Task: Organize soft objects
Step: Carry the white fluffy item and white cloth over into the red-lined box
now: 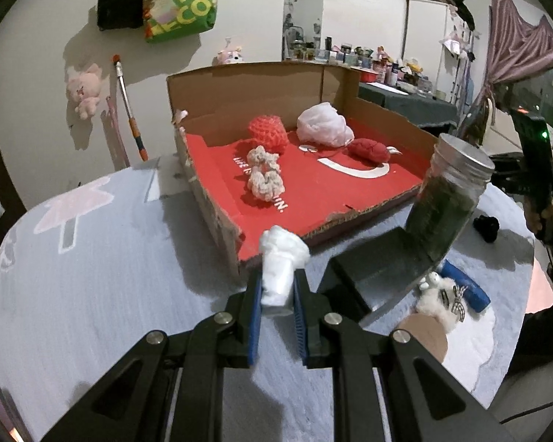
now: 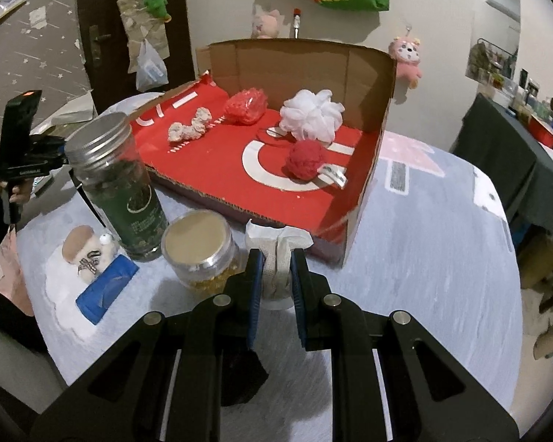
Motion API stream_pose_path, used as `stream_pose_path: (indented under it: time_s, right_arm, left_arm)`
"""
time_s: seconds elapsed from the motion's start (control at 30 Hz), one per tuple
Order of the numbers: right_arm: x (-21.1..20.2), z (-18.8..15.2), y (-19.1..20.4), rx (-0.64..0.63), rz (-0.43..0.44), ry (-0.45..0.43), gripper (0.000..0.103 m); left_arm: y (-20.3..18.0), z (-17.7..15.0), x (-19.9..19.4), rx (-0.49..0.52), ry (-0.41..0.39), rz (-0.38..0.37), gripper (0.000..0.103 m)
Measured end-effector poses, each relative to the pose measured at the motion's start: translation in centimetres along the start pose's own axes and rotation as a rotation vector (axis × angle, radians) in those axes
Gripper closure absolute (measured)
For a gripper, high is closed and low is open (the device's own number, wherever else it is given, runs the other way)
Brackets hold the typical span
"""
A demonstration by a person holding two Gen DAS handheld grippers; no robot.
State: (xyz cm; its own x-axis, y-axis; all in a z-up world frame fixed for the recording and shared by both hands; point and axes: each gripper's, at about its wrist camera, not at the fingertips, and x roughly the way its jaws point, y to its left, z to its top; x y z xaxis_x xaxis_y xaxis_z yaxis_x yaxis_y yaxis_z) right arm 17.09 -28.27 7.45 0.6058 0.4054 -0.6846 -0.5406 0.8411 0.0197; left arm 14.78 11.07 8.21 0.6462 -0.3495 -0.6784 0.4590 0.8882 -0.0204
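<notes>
My left gripper is shut on a white foam wad, held just above the near edge of the cardboard box. In the right wrist view my right gripper is shut on a folded white gauze cloth in front of the box. On the box's red floor lie a white mesh pouf, a red net ball, a red knitted ball and a beige scrunchie.
A tall jar of green leaves and a short jar with yellow contents stand left of my right gripper. A small plush and a blue sponge lie beside them. A dark flat case sits by the box. The table wears a grey cloth.
</notes>
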Motion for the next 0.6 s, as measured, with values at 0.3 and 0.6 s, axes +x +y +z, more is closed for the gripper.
stream_pose_path:
  time_s: [0.3,0.6]
  right_arm:
    - [0.9,2.7,-0.4,-0.012,0.044,-0.006,0.088]
    - [4.8,6.5,-0.1,0.004,-0.002,0.093,0.088]
  left_arm:
    - [-0.3,3.5,1.9,0.019,0.017,-0.047,0.086]
    - [-1.3,6.8,5.6,-0.027,0.135,-0.026,0.086]
